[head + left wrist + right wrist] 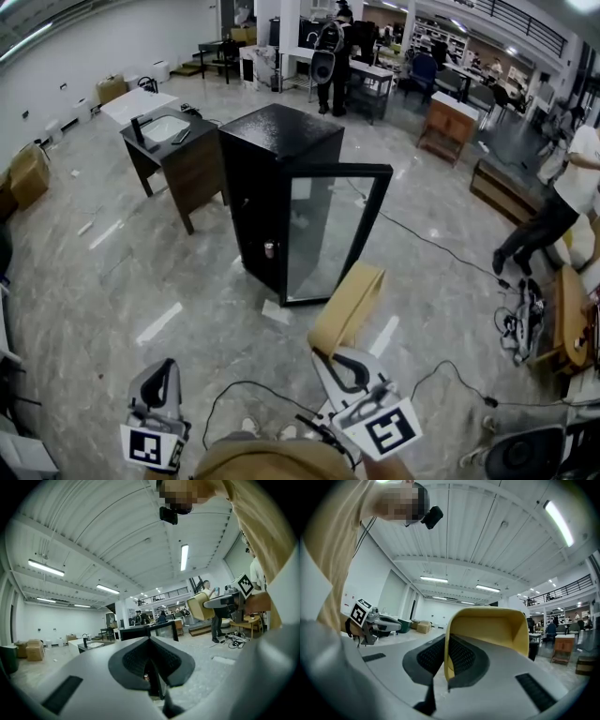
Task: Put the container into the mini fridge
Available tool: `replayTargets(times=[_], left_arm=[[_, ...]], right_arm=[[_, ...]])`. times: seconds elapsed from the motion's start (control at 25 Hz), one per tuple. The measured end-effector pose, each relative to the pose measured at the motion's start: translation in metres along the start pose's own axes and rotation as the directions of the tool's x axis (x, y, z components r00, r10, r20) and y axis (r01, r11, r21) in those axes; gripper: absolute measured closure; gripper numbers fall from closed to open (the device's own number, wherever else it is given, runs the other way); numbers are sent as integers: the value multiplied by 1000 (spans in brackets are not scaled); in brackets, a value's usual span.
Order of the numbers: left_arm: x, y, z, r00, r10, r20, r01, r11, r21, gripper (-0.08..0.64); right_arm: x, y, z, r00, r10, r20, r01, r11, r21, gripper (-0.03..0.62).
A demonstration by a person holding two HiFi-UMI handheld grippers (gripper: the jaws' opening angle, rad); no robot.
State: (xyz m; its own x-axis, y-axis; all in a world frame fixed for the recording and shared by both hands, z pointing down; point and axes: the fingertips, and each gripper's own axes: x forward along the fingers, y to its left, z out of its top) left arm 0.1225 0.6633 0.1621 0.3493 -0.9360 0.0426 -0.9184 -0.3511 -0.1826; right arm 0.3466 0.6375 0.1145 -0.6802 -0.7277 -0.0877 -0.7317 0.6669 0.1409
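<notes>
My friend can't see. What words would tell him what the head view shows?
The right gripper holds a tan-yellow plastic container by its wall, in front of a black mini fridge whose glass door stands open. The left gripper, shut and empty, is at lower left over the grey floor.

My left tool (pixel 169 367) hangs low on the near side of the mini fridge (pixel 281 178), its jaws pressed together with nothing between them. My right tool (pixel 328 358) is a little nearer the fridge, its jaws clamped on one wall of the tan container (pixel 349 302).
</notes>
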Motion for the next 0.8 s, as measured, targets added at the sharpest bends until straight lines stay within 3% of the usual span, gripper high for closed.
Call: replayTargets(times=[0.36, 0.6, 0.8], left_arm=[[14, 27, -20, 997, 65, -29, -64, 997, 47, 558], [22, 36, -29, 997, 63, -33, -63, 998, 18, 558], [36, 72, -34, 998, 55, -42, -54, 998, 19, 558]], right_arm=[[30, 1, -12, 999, 47, -11, -47, 999, 2, 588], [55, 11, -20, 997, 75, -20, -75, 997, 5, 588], [90, 15, -23, 997, 70, -36, -70, 997, 16, 588]])
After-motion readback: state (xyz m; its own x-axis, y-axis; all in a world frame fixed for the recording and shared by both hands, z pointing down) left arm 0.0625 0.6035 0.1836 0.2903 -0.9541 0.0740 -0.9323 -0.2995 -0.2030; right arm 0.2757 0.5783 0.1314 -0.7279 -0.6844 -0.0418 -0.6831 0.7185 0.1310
